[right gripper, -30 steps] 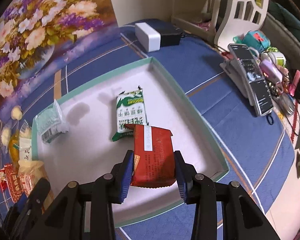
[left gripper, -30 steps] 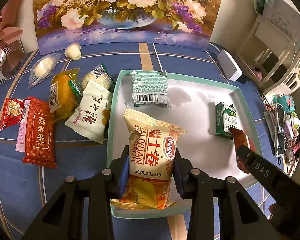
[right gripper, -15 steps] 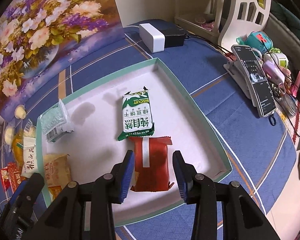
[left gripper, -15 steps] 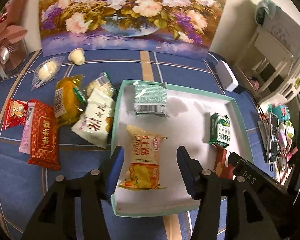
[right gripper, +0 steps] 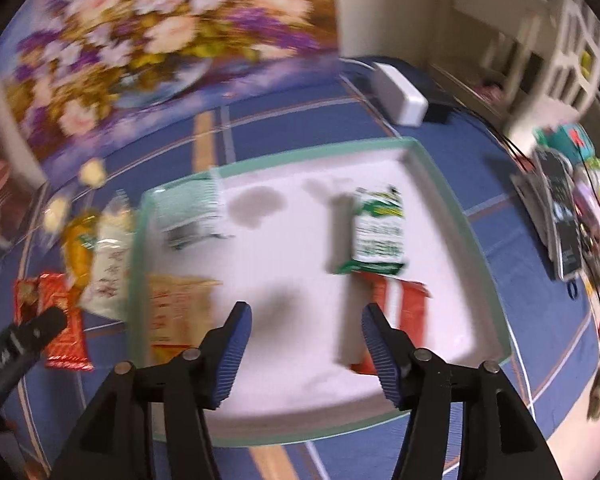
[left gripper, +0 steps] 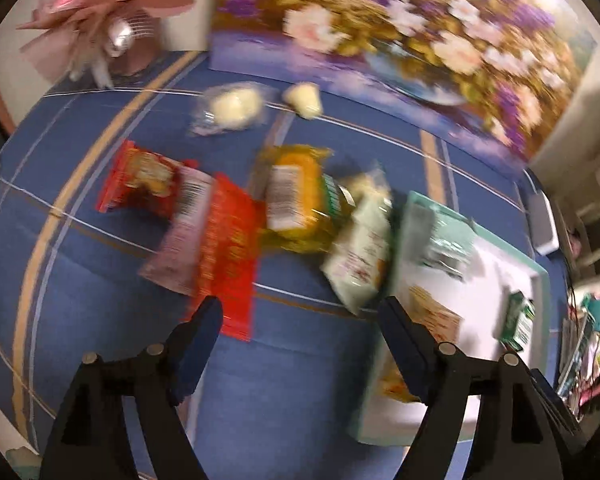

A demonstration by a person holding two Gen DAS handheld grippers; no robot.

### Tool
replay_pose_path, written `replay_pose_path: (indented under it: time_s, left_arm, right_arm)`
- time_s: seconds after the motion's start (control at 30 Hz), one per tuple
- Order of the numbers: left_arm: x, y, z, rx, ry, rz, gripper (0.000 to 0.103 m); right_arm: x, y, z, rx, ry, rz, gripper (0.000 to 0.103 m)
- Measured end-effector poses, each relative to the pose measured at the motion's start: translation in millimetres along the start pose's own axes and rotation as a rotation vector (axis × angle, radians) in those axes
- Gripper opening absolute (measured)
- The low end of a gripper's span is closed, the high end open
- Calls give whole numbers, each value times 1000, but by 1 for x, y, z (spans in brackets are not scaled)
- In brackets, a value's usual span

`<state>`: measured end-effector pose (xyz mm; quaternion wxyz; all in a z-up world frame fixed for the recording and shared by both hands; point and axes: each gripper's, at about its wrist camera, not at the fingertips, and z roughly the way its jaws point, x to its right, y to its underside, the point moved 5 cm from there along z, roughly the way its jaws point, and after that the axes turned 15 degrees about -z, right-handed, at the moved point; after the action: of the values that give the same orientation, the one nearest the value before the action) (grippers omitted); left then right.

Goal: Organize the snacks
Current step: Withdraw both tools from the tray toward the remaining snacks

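Left gripper (left gripper: 300,312) and right gripper (right gripper: 306,312): both empty, jaws opening.

Left gripper hangs over the blue table (left gripper: 100,280), near a red packet (left gripper: 228,256), orange packet (left gripper: 296,200) and white packet (left gripper: 360,256). Right gripper hangs over the teal-rimmed tray (right gripper: 452,200), which holds a green biscuit pack (right gripper: 380,236), red-orange pack (right gripper: 408,312), yellow roll pack (right gripper: 176,312) and pale green pack (right gripper: 188,208). Frames blurred.

No legible text: barcode on yellow packet (left gripper: 286,196) ahead of jaws and print on green-white packet (right gripper: 378,232) beyond right jaw too motion-blurred to read.
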<state>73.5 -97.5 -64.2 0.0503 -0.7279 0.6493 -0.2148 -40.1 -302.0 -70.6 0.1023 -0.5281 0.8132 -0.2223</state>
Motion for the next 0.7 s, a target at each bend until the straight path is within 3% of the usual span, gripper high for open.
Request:
replay_pose_path:
  time_s: [0.1,0.4,0.53,0.57,0.7]
  left_arm:
    - [-14,-13,-4,25,-32,-2,86]
    - [-70,-47,-22,128,-144,-40,88]
    - [-86,-54,-28,156,-153,-68,89]
    - [-90,-56,-29,161,-154,-76,94]
    - [-102,-62,-34,185,-152,-106,98]
  right_arm:
    - [-17,-4,-5,26,-32,-33,71]
    - [-54,-9,-9,58,-93,-105,84]
    - [-65,-7,-9,59,-114,-117,86]
    - [-68,-7,-9,62,-120,-122,87]
    - [-79,-8,-11,74,-135,-141,102]
